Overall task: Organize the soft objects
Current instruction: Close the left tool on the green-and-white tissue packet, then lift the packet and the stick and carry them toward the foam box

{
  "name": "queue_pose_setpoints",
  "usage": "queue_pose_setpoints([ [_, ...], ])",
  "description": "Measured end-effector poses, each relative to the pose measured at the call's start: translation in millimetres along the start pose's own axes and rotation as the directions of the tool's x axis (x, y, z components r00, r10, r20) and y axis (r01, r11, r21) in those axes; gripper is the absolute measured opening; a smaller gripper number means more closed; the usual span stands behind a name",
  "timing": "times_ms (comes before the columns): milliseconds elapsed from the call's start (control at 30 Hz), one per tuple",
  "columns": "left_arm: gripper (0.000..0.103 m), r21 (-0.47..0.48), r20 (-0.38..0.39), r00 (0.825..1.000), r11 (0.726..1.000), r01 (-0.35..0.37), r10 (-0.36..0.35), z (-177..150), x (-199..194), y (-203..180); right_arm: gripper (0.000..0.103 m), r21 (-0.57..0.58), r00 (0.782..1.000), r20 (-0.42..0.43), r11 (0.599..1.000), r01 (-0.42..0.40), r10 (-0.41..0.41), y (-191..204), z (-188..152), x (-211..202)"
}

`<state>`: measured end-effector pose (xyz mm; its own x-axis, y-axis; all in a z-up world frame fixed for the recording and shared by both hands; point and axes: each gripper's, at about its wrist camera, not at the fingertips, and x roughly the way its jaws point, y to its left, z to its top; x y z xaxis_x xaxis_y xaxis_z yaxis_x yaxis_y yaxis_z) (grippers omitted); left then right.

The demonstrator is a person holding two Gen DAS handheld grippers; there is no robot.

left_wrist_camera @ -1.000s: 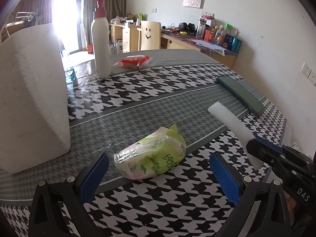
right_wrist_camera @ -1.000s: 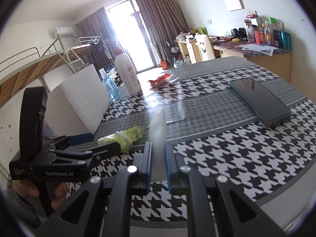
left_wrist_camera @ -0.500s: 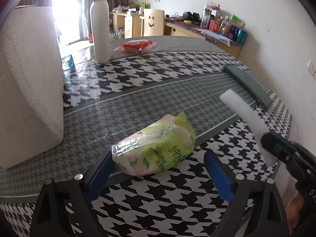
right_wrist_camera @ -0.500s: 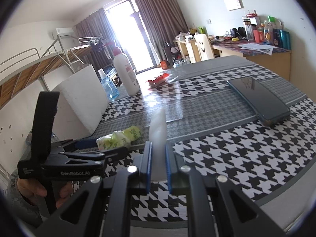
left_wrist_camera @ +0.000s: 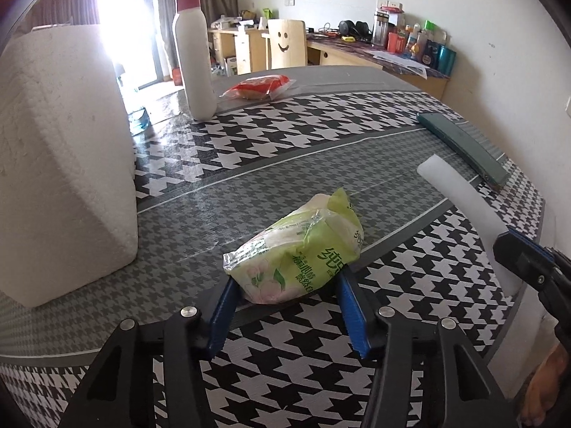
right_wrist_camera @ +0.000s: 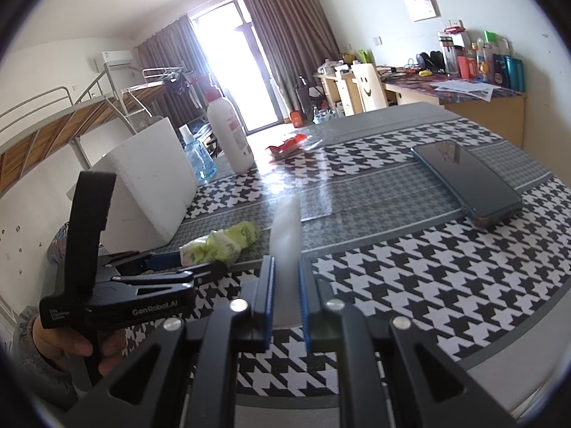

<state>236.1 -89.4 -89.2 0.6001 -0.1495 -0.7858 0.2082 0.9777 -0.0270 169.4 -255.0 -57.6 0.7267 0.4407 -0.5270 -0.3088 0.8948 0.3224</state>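
Left gripper (left_wrist_camera: 288, 303): jaws closing around the near end of the pack; blue pads flank its sides, firm contact not yet confirmed.
Soft pack: a green and white crinkled plastic pack of tissues (left_wrist_camera: 299, 249) lies on the black-and-white houndstooth table (left_wrist_camera: 321, 356), near the front edge, between the left jaws.
Handling judgement: light, soft, compressible; film wrapper likely slippery. Best taken across the plump middle, not the loose crimped end.
Right gripper (right_wrist_camera: 284, 287): nearly closed, clamped on a white translucent foam strip (right_wrist_camera: 285, 228) that projects forward over the table.
Left of pack: large white polystyrene foam block (left_wrist_camera: 60, 164), standing clear of it.
Right side: dark green flat rectangular case (left_wrist_camera: 460, 146), well apart.
Far: tall white pump bottle with red top (left_wrist_camera: 192, 60); beside it a red and clear wrapped snack packet (left_wrist_camera: 260, 87).
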Motion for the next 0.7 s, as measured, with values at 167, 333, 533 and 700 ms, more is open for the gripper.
queue_pose_setpoints([
  [167,0.055,0.006,0.026,0.999,1.0,0.023,-0.023,-1.2,-10.2,-0.9,0.016,-0.004,1.0,0.006,1.0,0.003,-0.003,2.6,1.3,-2.0],
  [333,0.055,0.004,0.072,0.997,1.0,0.028,-0.029,-0.6,-28.4,-1.1,0.016,-0.012,1.0,0.011,1.0,0.005,-0.005,7.7,2.3,-4.2],
  [533,0.055,-0.011,0.127,0.992,1.0,0.013,-0.011,-1.4,-52.2,4.3,0.016,-0.037,1.0,0.025,0.999,0.004,-0.003,19.0,6.5,-8.5],
  [700,0.055,-0.026,0.166,0.986,1.0,0.007,-0.002,-1.6,-69.3,10.6,0.016,-0.066,0.999,0.036,0.998,-0.001,0.003,31.3,11.0,-10.6],
])
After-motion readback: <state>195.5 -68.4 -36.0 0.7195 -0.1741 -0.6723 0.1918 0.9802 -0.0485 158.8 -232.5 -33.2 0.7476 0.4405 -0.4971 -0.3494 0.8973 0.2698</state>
